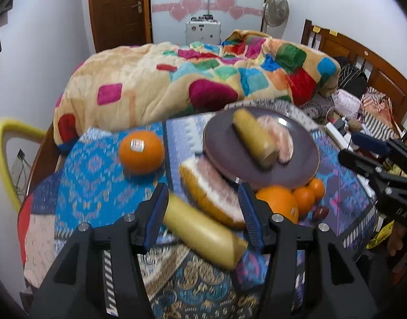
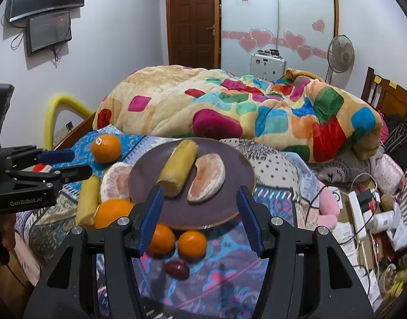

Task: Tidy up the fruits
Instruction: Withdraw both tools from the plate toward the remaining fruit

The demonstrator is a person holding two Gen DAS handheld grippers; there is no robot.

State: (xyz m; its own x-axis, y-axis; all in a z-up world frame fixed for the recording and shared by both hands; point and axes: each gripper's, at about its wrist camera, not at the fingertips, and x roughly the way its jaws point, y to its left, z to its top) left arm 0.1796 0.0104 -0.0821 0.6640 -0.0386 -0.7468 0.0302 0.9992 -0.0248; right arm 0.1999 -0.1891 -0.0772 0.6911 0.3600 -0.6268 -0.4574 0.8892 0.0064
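Note:
A dark plate [image 2: 230,207] on the patterned cloth holds a yellow cylindrical fruit piece [image 2: 178,167] and a peeled pomelo segment [image 2: 207,178]. My right gripper [image 2: 200,218] hovers open over the plate's near rim with nothing between its fingers. My left gripper [image 1: 203,215] stands open left of the plate. A second yellow piece [image 1: 203,231] lies on the cloth under it and shows between its fingers, with no pad pressing on it. A pomelo wedge with peel [image 1: 211,188] lies beside the plate. A stickered orange [image 1: 141,151] sits further left.
A large orange [image 2: 113,212], two small oranges [image 2: 161,239] [image 2: 192,243] and a dark red fruit [image 2: 178,268] lie before the plate. A colourful blanket [image 2: 230,111] is heaped behind. A power strip [image 2: 357,212], cables and clutter fill the right side.

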